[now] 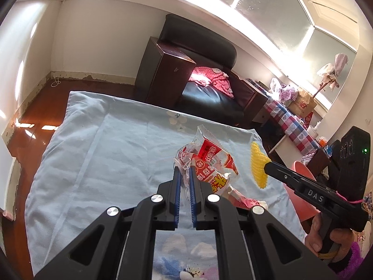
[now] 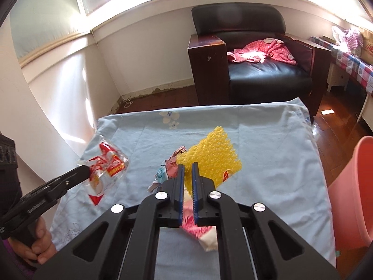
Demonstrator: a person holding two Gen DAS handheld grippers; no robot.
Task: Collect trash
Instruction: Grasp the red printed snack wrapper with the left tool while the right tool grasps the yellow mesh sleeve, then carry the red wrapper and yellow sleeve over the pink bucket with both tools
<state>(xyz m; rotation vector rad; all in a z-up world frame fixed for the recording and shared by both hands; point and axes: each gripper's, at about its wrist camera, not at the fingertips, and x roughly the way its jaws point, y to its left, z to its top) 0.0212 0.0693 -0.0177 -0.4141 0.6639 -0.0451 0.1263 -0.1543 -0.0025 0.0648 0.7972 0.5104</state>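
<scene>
Here, left hand-held gripper [image 1: 184, 175]: clamped on wrapper [image 1: 209, 161], lifted for binning.
Right hand-held gripper [image 2: 188, 170]: clenched on yellow mesh [image 2: 209, 154].
Bin [image 2: 356, 193]: beside mesh, likely destination.

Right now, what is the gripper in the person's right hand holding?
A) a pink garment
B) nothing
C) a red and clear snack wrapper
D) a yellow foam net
D: the right gripper is closed on the yellow foam net, lifted over the blue cloth.
</scene>
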